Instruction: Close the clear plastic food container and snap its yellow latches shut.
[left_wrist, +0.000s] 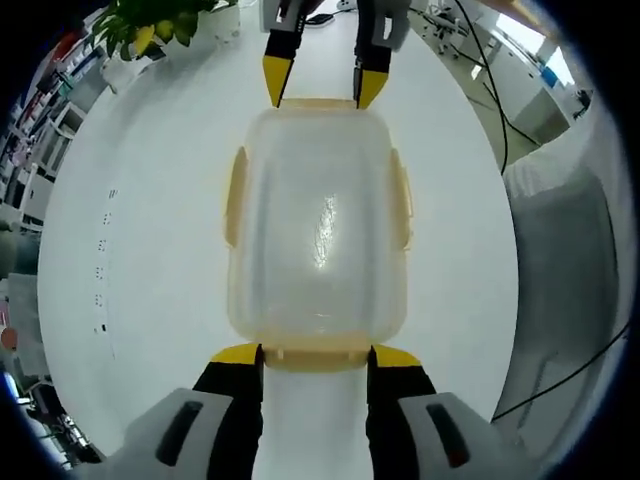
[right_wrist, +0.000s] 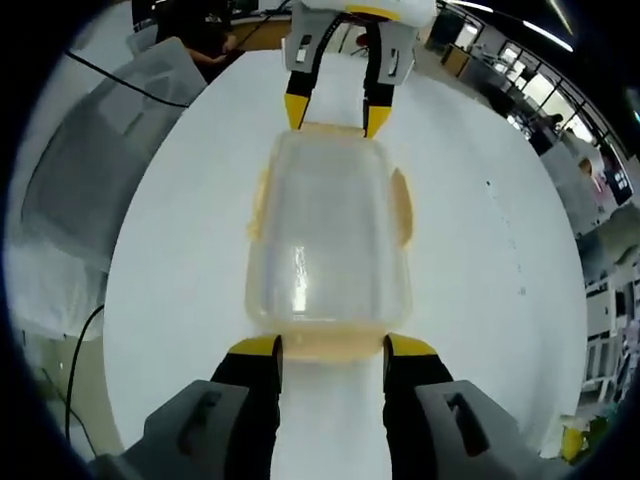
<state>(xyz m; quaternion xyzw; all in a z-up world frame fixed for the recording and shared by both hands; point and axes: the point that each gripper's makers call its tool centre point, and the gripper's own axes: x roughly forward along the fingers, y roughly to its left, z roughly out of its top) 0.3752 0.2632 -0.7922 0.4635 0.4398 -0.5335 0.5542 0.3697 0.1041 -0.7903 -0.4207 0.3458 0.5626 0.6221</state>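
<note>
The left hand-held gripper (left_wrist: 315, 357) and right hand-held gripper (right_wrist: 332, 347), jaws spread and empty, bracket opposite ends of the lidded clear rectangular plastic food container (left_wrist: 318, 235) at frame centre on the white bench (left_wrist: 150, 250). Latching seems underway; next, press the yellow end latches (left_wrist: 318, 352) down.

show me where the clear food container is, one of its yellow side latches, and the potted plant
clear food container (left_wrist: 318, 225): left gripper view, middle of its lid.
yellow side latch (left_wrist: 236, 195): left gripper view, flap along the container's left edge.
potted plant (left_wrist: 150, 25): left gripper view, its leaves, upper left.
</note>
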